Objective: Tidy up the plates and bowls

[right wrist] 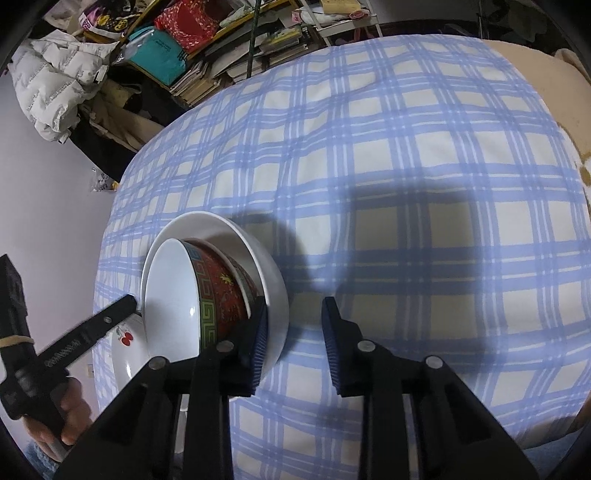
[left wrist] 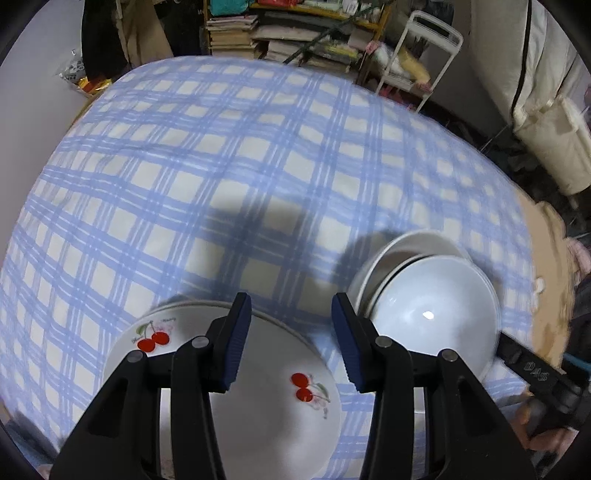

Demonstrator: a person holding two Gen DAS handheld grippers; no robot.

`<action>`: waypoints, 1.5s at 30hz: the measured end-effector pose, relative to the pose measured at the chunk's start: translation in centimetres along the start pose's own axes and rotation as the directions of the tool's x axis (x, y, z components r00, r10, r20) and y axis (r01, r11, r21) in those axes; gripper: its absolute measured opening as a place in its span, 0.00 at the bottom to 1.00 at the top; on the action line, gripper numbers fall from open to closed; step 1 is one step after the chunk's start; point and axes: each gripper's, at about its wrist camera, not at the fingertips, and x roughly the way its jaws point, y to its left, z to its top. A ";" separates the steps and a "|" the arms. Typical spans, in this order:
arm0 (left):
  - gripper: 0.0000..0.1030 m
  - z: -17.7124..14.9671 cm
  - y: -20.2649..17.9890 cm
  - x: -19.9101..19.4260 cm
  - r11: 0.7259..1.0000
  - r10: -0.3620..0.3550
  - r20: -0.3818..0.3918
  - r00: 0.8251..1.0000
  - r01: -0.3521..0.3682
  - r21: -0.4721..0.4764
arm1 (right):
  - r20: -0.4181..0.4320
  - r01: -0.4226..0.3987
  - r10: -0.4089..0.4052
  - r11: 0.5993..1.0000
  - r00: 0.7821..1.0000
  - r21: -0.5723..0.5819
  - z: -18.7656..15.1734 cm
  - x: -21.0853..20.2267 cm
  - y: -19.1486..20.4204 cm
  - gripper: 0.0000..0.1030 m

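A white plate with red cherries (left wrist: pixel 266 402) lies on the blue checked cloth, under my left gripper (left wrist: pixel 291 343), which is open and empty above it. To its right a bowl (left wrist: pixel 436 314) sits tilted inside a larger white bowl (left wrist: pixel 406 243). In the right wrist view the tilted bowl (right wrist: pixel 221 295) is red-patterned outside and white inside, nested in the white bowl (right wrist: pixel 266 258). My right gripper (right wrist: pixel 295 343) is open just right of them, its left finger (right wrist: pixel 258 347) beside the white bowl's rim. The cherry plate (right wrist: pixel 127 350) shows at the left.
The blue checked cloth (left wrist: pixel 240 166) covers a wide table (right wrist: pixel 424 166). Shelves with books and clutter (left wrist: pixel 295 33) and a white rack (left wrist: pixel 421 55) stand beyond the far edge. A white jacket (right wrist: pixel 51 81) hangs at the back left.
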 end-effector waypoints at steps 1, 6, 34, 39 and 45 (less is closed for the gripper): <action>0.42 0.1 0.1 -0.2 1.000 -0.030 0.002 1.000 0.030 -0.006 | 0.001 0.000 0.000 1.000 1.000 -0.001 0.0 0.0 0.0 0.30; 0.42 0.1 -0.5 -0.4 0.996 -0.088 -0.002 0.996 0.088 0.014 | -0.001 -0.001 0.001 1.000 1.000 0.002 0.0 0.0 0.1 0.30; 0.45 0.4 -3.1 1.7 0.982 0.079 -0.015 0.997 -0.076 0.170 | 0.001 0.002 -0.002 1.000 1.000 -0.003 0.1 0.0 -0.1 0.30; 0.23 0.3 -3.2 1.9 0.984 0.041 -0.035 0.999 -0.034 0.174 | 0.002 0.030 -0.030 0.998 1.000 -0.047 0.1 0.1 0.7 0.28; 0.05 0.2 -4.3 2.0 0.981 0.045 -0.043 0.998 -0.036 0.190 | -0.017 0.076 -0.079 0.988 0.997 -0.135 0.1 0.2 2.7 0.09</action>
